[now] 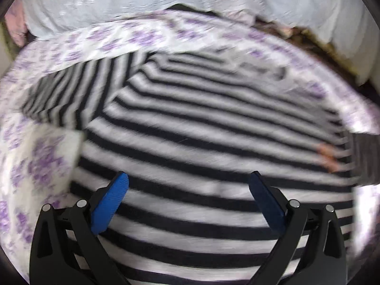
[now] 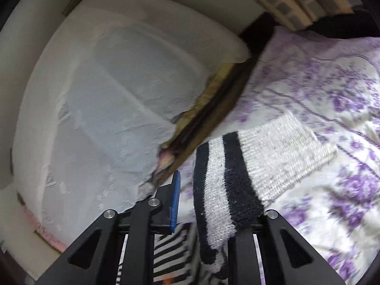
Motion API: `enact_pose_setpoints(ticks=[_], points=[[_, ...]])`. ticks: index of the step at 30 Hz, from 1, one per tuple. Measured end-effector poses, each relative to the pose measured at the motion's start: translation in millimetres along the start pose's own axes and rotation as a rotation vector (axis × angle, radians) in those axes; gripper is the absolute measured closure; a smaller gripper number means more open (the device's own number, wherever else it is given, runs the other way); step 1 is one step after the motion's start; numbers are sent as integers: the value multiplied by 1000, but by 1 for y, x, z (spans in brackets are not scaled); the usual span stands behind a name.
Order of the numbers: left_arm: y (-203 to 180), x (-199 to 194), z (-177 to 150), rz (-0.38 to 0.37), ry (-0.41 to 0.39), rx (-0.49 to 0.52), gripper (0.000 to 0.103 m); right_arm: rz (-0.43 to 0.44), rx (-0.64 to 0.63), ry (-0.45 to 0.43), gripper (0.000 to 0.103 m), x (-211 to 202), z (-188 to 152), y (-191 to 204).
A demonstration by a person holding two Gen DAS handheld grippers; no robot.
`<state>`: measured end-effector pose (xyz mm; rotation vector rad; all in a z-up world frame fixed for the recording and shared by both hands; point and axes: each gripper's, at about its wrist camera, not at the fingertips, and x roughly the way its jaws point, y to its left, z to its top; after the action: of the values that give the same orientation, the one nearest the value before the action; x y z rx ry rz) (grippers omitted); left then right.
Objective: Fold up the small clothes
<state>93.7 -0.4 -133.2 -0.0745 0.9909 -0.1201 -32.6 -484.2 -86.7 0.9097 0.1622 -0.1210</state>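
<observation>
Your left tongs (image 1: 188, 198) stand wide open above the striped sweater (image 1: 201, 123), and nothing is between their 2 blue pads. The sweater, black and white, lies spread on the bed cover (image 1: 99, 42) with purple flowers and fills most of the left wrist view. 1 sleeve (image 1: 71, 95) goes out to the upper left of that view and lies flat on the cover. At the right edge of the same view a hand (image 1: 329, 155) is on the sweater, but it is blurred and you cannot tell more about it.

Your right tongs (image 2: 201, 201) are closed on the striped fabric. A fold of the sweater (image 2: 225, 182) with its ribbed white cuff (image 2: 282, 147) sits between the pads. It hides the right pad fully, and only the left blue pad (image 2: 175, 200) shows. The cuff end hangs toward the flowered cover (image 2: 332, 90).

Around you, a large white pillow (image 2: 114, 90) lies just beside the cover, on the left in the right wrist view. Between pillow and cover there is a dark gap (image 2: 213, 116) with some brown and yellow edge. At the top right a checked textile (image 2: 292, 2) is visible, well apart from the sweater.
</observation>
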Motion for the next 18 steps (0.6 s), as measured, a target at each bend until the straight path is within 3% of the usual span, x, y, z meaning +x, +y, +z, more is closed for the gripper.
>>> enact_pose_setpoints(ticks=[4, 9, 13, 16, 17, 18], points=[[-48, -6, 23, -31, -19, 92, 4, 59, -49, 64, 85, 5, -8, 32], [-100, 2, 33, 22, -63, 231, 4, 127, -153, 163, 85, 22, -39, 86], [-94, 11, 31, 64, -72, 258, 4, 182, -214, 261, 85, 49, -78, 130], [-59, 21, 39, 111, -49, 203, 4, 196, -290, 358, 82, 77, -122, 167], [-45, 22, 41, 129, -47, 179, 4, 185, -324, 389, 74, 85, -135, 175], [-25, 22, 44, 153, -49, 143, 4, 175, -376, 443, 44, 96, -154, 185]])
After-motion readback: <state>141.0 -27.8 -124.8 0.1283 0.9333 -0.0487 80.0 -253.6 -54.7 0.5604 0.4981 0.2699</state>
